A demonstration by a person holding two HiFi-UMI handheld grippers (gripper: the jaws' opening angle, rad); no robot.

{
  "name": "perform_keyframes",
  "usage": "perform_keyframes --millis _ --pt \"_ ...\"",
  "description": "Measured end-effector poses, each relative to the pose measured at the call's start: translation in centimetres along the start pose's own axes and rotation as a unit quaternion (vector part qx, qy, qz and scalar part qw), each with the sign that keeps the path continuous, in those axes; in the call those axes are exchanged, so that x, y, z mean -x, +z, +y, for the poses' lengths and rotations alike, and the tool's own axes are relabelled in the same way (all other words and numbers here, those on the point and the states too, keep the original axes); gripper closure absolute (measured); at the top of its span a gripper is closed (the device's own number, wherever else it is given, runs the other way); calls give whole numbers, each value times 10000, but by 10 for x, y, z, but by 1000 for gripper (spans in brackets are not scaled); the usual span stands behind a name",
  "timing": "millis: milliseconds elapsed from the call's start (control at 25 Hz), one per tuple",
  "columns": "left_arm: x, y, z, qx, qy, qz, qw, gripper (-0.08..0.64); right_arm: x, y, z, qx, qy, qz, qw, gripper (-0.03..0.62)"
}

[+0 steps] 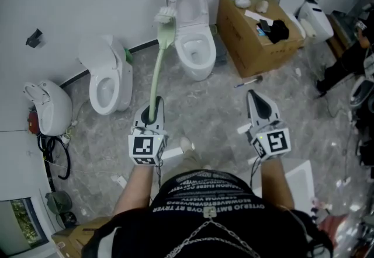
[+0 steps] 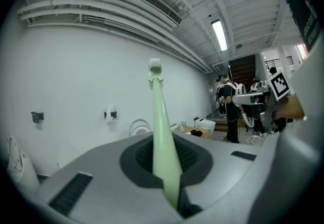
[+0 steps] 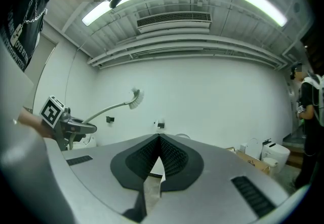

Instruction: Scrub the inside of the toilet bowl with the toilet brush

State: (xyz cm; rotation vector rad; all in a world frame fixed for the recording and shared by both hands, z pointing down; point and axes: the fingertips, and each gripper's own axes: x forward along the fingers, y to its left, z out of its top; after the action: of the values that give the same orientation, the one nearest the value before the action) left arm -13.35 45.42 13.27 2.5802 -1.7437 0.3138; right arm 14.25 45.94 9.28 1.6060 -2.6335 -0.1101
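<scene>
Head view: the left gripper [image 1: 153, 110] clamps the handle of the green toilet brush [image 1: 158, 67]. Its bristles reach far ahead of that gripper, just beside the left edge of the open toilet [image 1: 196, 46]. The right gripper [image 1: 258, 103] hovers well apart.
Left gripper view: the jaws pinch the handle.
Right gripper view: the jaws meet, holding nothing.

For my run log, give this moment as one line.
left gripper: shut on toilet brush | right gripper: shut, empty | brush head: raised, outside toilet bowl

Grey floor [image 1: 217, 118]: 2 toilets [image 1: 196, 46], cardboard box [image 1: 264, 53].
</scene>
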Motion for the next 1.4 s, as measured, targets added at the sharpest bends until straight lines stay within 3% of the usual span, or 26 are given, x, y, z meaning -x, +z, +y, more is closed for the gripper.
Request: perform_keyframes --millis 320,560,800,1080,1200,1400 --pt "-46 3 28 110 -52 95 9999 558 -60 7 -8 171 76 40 9998 601" --pt "-78 18 55 131 -76 -194 9997 558 -102 15 -14 314 151 -2 9994 601" --pt "-100 29 84 -80 -34 -365 9993 558 -136 16 -17 216 119 -27 9997 601" --pt "-126 33 112 -27 -42 -518 9986 558 -172 14 -10 163 159 -14 9997 601" --pt "-135 29 126 -112 -174 -479 9986 558 -186 16 -5 232 162 11 9996 601" --pt "-147 42 132 -87 -542 -977 9937 558 -202 18 -3 343 -16 48 9994 601"
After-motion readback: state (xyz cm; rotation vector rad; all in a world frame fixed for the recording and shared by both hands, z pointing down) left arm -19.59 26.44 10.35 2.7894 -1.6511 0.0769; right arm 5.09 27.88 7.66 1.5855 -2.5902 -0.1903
